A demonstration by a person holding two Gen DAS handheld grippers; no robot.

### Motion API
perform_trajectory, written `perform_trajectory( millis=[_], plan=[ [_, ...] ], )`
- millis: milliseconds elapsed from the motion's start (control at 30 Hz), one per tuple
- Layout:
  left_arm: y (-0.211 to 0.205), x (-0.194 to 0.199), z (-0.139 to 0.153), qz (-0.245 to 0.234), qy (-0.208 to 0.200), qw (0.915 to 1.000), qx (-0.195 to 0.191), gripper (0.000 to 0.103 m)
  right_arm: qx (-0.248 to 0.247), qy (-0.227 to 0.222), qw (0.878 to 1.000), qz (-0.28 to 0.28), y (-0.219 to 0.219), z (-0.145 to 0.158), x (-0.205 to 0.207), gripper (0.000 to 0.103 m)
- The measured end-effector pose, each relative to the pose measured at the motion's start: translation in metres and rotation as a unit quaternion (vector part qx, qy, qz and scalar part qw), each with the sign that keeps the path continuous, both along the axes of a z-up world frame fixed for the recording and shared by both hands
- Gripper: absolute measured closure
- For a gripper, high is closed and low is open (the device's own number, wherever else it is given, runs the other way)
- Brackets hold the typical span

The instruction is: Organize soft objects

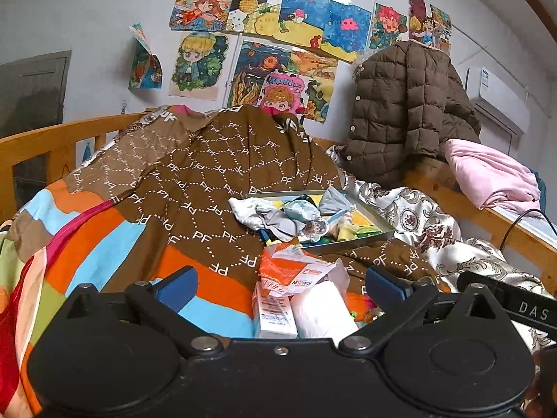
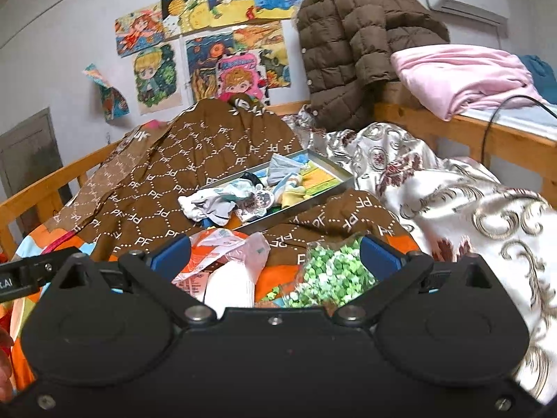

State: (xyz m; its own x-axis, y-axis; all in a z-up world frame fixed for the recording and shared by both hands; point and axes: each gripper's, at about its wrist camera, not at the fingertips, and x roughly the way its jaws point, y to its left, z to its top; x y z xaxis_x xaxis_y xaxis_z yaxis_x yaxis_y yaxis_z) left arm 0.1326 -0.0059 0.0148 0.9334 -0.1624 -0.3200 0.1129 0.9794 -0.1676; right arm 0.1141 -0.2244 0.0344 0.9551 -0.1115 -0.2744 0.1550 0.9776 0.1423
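Tissue pack (image 1: 306, 296): we see torn orange-white wrapper, white tissues exposed.
Left claw (image 1: 280, 284): spread.
Right claw (image 2: 275, 256): spread.

Shallow grey metal tray (image 1: 377, 223) centre frame, on brown PF-patterned quilt (image 1: 209, 160); crumpled small cloths (image 1: 275, 214) inside. Orange-and-white tissue packet (image 1: 296, 289) below it. Brown quilted jacket (image 1: 400, 111) upper right; folded pink blanket (image 1: 494, 174) further right.

wall (image 1: 87, 17): white, drawings (image 1: 264, 35) taped | bed rail (image 1: 52, 139): wood | air conditioner (image 1: 497, 94): upper right
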Motion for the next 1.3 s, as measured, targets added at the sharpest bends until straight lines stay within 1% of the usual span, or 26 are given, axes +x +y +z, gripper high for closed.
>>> perform_trajectory(
  millis=[100,133,233,333,433,533,633,733,867,1067,1300],
  plan=[
    [0.001,-0.005,-0.004,0.004,-0.004,1.0000,0.002,0.001,0.006,0.000,1.000,-0.015,0.001,-0.009,-0.005,0.001],
    [0.001,-0.007,-0.006,0.005,-0.006,1.0000,0.003,0.001,0.009,0.001,1.000,-0.019,-0.004,-0.010,0.004,0.001],
    [0.000,-0.010,-0.011,0.009,-0.006,0.9999,0.008,0.001,0.011,0.000,1.000,-0.028,-0.003,-0.016,-0.003,0.001],
    [0.000,-0.013,-0.017,0.015,-0.003,0.9997,0.020,0.001,0.013,-0.002,1.000,-0.028,0.000,-0.020,-0.011,0.001],
    [0.000,-0.017,-0.024,0.020,0.001,0.9995,0.024,0.001,0.020,-0.005,0.999,-0.038,0.003,-0.024,-0.019,0.001],
    [0.001,-0.023,-0.027,0.025,0.000,0.9994,0.026,0.001,0.016,-0.002,0.999,-0.041,0.007,-0.025,-0.024,0.001],
    [0.002,-0.027,-0.031,0.028,0.007,0.9990,0.034,0.001,0.012,0.007,0.999,-0.043,0.007,-0.025,-0.024,0.001],
    [0.004,-0.028,-0.038,0.035,0.022,0.9984,0.038,0.001,0.010,0.012,0.999,-0.046,0.007,-0.025,-0.026,0.001],
    [0.009,-0.026,-0.042,0.053,0.041,0.9974,0.026,0.001,0.009,0.036,0.998,-0.049,0.008,-0.029,-0.023,0.001],
    [0.011,-0.025,-0.045,0.062,0.055,0.9962,0.027,0.001,0.008,0.094,0.995,-0.043,0.007,-0.037,-0.009,0.000],
    [0.008,-0.021,-0.049,0.057,0.063,0.9957,0.037,0.001,0.013,0.107,0.993,-0.051,0.004,-0.039,-0.001,0.000]
  ],
)
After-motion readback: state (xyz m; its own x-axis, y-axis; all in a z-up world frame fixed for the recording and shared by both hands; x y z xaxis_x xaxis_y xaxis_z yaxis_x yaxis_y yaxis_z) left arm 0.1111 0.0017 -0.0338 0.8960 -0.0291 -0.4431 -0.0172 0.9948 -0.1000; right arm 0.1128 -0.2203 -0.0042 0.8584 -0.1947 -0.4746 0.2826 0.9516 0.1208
